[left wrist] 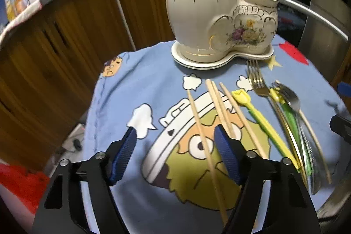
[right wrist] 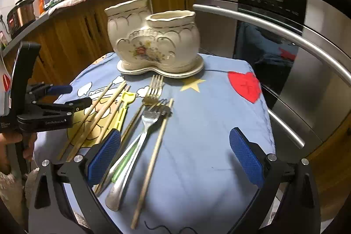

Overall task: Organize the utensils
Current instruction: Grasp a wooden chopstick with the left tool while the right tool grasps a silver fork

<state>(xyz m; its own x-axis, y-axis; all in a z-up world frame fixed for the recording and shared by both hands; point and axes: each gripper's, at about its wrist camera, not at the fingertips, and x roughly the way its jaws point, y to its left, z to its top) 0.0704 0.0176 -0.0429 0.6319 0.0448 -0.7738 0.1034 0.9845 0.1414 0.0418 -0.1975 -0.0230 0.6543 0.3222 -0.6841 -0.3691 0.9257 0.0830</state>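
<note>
Utensils (right wrist: 140,131) all lie on the blue cartoon cloth (right wrist: 208,124); none has reached the ceramic holder (right wrist: 153,41) as far as its two mouths can be seen into.

Left gripper (left wrist: 175,142): jaws parted, low over the cloth, straddling one wooden chopstick (left wrist: 204,139). The pads are not pressing on it, so nothing is held. No earlier view is available to compare.

Right gripper (right wrist: 175,157): jaws spread wide and empty. The handles of the silver fork (right wrist: 131,157) and a loose chopstick (right wrist: 151,159) lie between the pads, untouched.

Outward on the cloth: three more chopsticks beside the left gripper, a yellow plastic pick (left wrist: 258,117), a gold fork (left wrist: 256,78) just short of the holder's saucer, and a green-handled piece under the silver fork — its type cannot be told.

Assessment: sorting appears not yet begun. Every piece remains to be lifted and dropped into a compartment; the straddled chopstick looks the likely first pick.
</note>
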